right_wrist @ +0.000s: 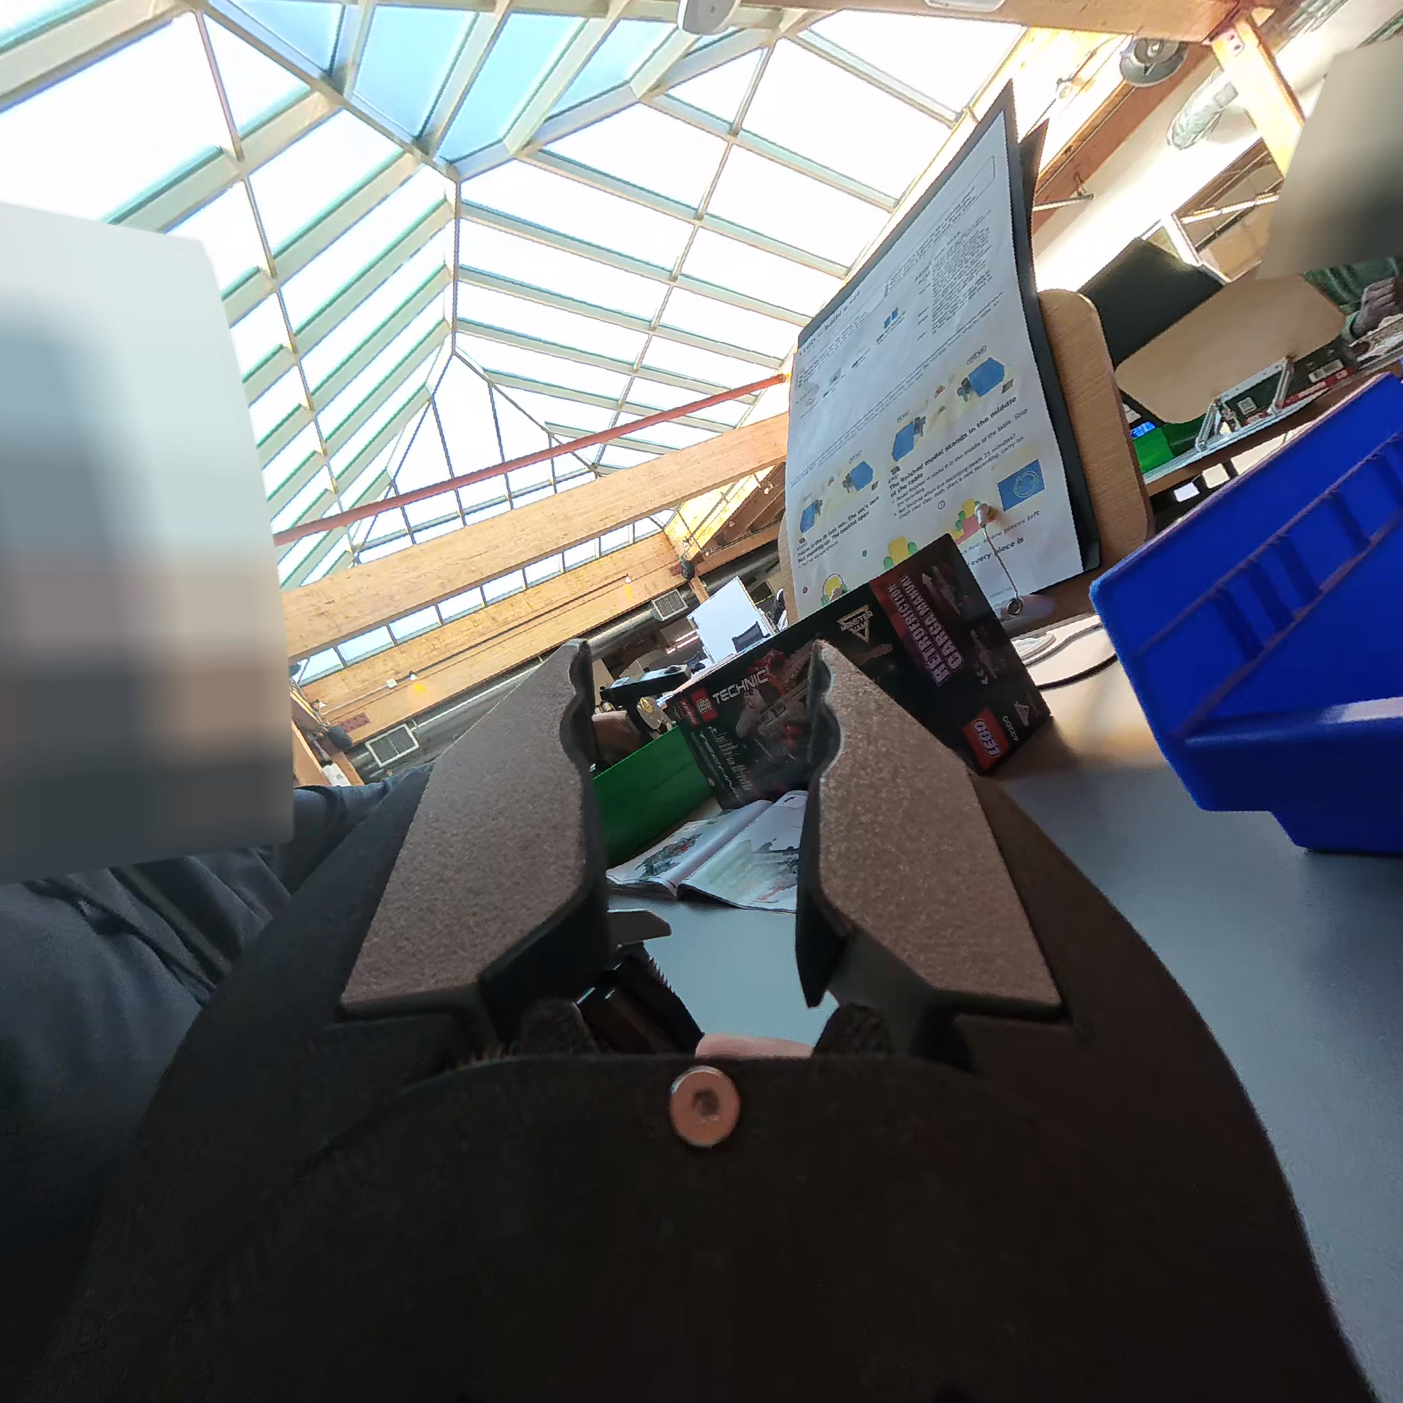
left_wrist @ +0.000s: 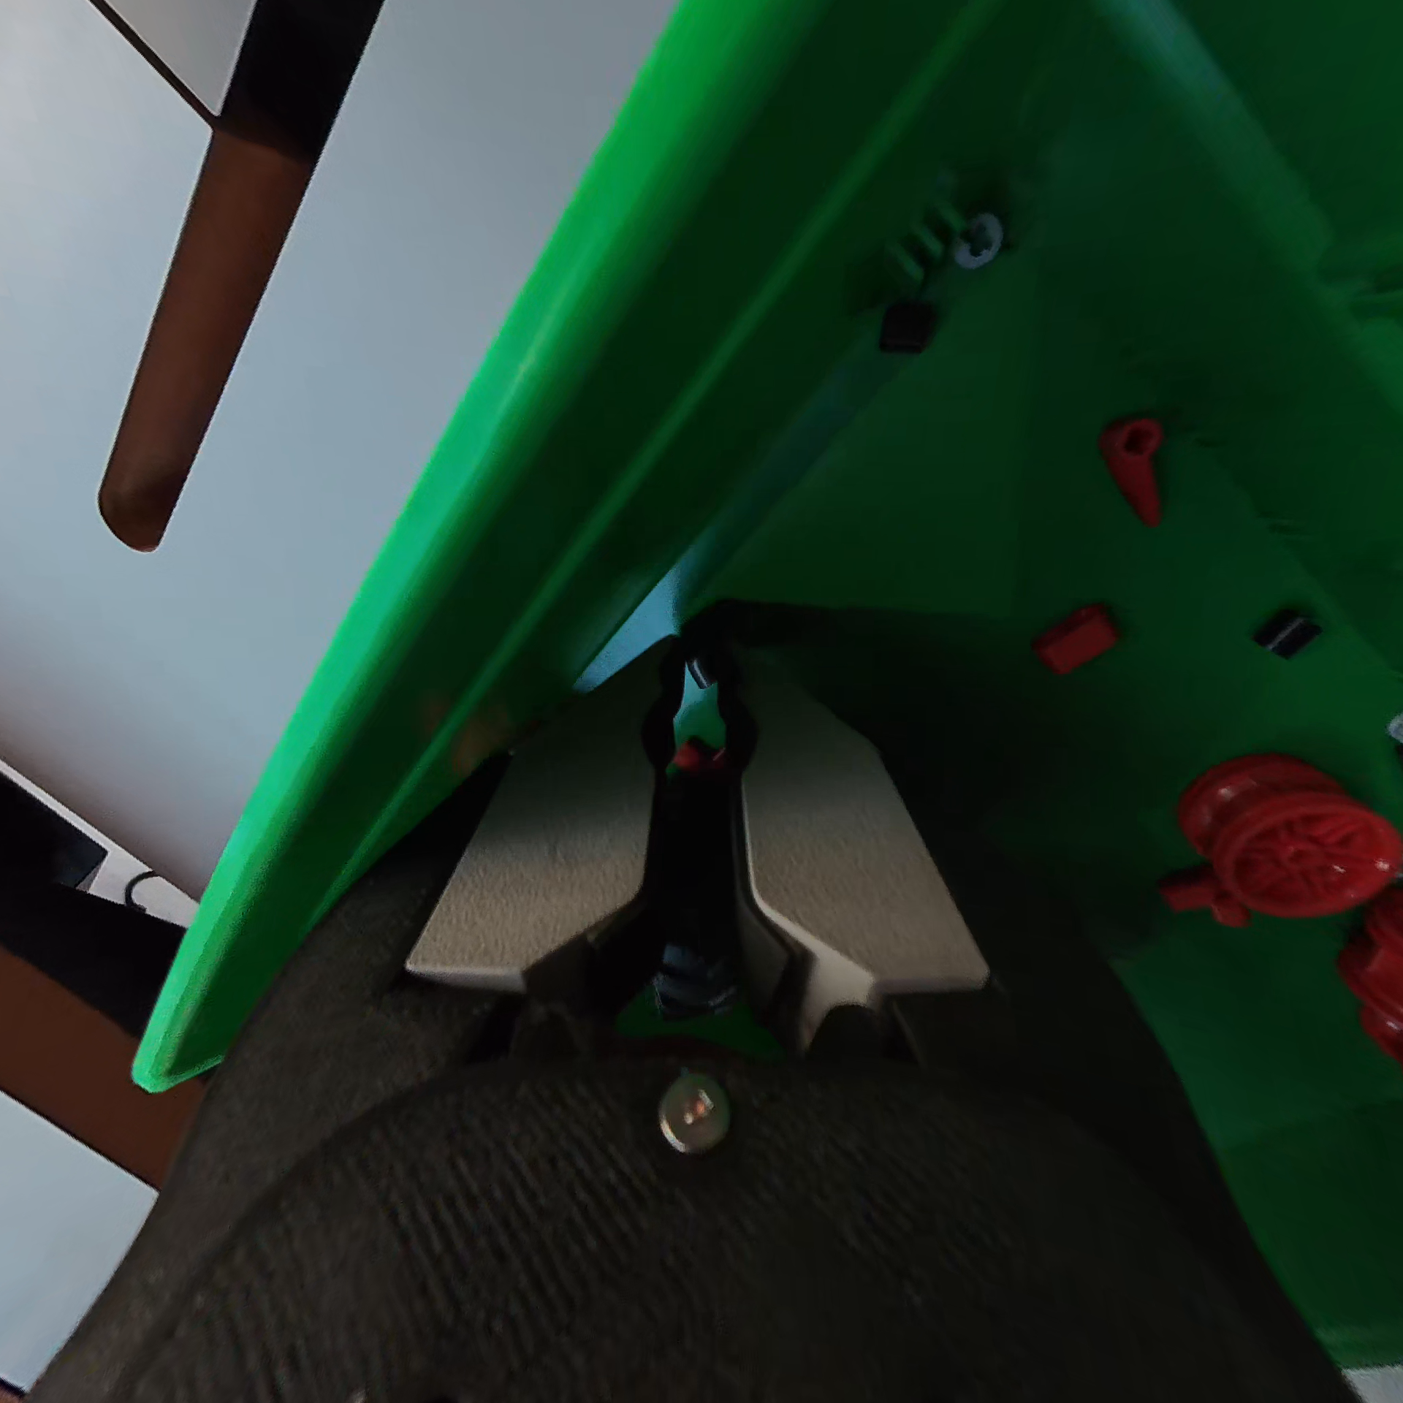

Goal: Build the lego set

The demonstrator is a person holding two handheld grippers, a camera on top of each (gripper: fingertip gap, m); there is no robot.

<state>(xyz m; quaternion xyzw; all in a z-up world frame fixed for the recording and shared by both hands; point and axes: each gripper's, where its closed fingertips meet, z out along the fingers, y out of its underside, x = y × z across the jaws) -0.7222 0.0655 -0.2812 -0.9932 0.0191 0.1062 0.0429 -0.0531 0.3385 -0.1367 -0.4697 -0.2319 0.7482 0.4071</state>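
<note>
In the left wrist view my left gripper reaches into a green bin, close to its side wall. Its fingers are almost together, and a small dark grey piece is pinched between the tips. A small red piece shows through the slit farther back; I cannot tell whether it is held. In the right wrist view my right gripper is open and empty. It points up and over the grey table towards the set's box and the green bin.
Loose parts lie in the green bin: red wheels, a red brick, a red pointed piece, and black bits. An open booklet, a blue bin and a standing instruction sheet are on the table. My right fingertips sit around 75 cm from my left ones.
</note>
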